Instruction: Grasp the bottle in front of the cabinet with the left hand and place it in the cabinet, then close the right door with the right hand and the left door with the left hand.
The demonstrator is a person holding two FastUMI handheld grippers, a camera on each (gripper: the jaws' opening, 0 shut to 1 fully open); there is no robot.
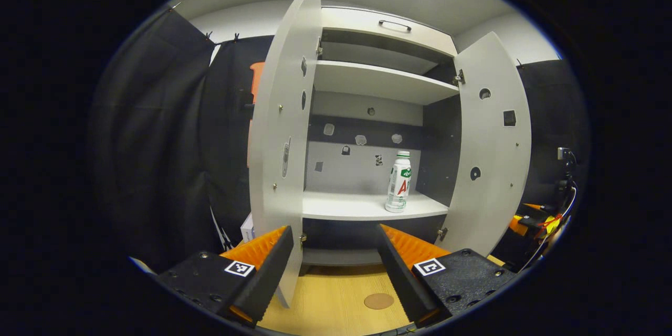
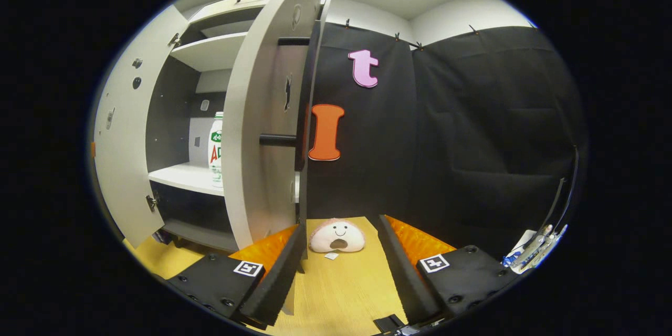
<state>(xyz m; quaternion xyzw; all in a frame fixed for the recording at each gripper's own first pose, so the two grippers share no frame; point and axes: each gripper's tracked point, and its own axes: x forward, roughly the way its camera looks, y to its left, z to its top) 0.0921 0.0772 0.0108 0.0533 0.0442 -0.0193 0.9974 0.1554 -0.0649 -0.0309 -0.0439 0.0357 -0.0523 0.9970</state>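
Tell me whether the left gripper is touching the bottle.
Apart. In the left gripper view the bottle stands on the cabinet shelf, well beyond the open left gripper, with nothing between its fingers.

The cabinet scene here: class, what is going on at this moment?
A person holds a gripper in each hand before an open cabinet. The bottle already stands upright on the middle shelf. The left gripper is open and empty. The right gripper is open beside the right door. Both doors, including the left door, are not yet closed.

bottle (image 2: 216, 148) half hidden behind right door (image 2: 262, 131)
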